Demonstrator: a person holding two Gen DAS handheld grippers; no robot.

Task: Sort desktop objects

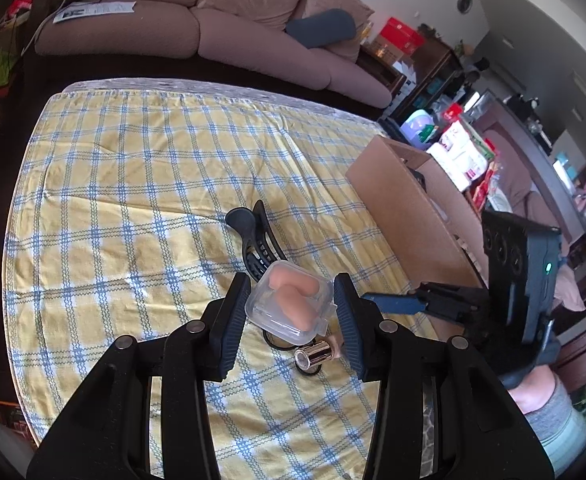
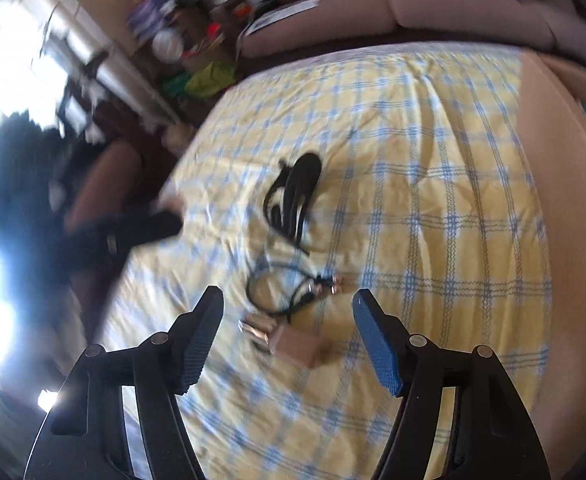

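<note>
Clear case (image 1: pixel 289 304) of earplugs (image 1: pixel 293 294), fingers (image 1: pixel 233 316) clamping

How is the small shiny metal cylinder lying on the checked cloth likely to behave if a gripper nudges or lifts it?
The metal cylinder lies on its side, so a nudge would probably roll it, though the wrinkled checked cloth may slow it. Its polished surface looks slippery, so flat pads might lose it. It seems rigid, unlikely to deform.

Each view looked forward and steeply down along its own gripper's fingers, close above the checked tablecloth (image 1: pixel 133 184). The left wrist camera faced the sofa (image 1: pixel 213 20) and cardboard box (image 1: pixel 405 200); the right one (blurred) faced the same sofa. Both shared the black hair clip (image 2: pixel 293 196) and cloth.
</note>
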